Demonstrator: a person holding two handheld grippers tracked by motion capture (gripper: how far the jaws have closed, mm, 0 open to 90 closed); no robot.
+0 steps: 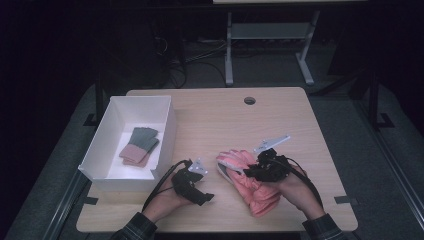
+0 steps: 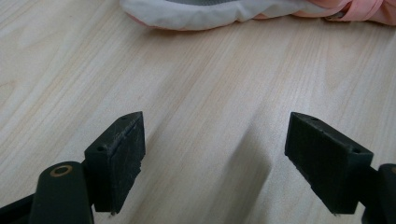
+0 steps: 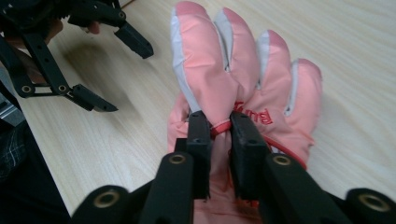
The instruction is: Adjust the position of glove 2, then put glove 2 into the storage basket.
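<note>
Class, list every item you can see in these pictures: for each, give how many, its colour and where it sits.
Glove: one seen, pink with white trim, near edge of table, right of centre.
Box: one, white, open, left side of table.
Folded cloths: a few, grey-green and pink, inside the box.
Table: one, light wood, with a cable hole near its far edge.
Left claw: one, black, open over bare table.
Right claw: one, black, pinching the glove's fabric.

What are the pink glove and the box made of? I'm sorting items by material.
Pink glove: probably padded synthetic fabric, smooth, slightly shiny, puffy fingers. Box: likely white cardboard or thin plastic, matte; thin, straight walls leave it open.
</note>
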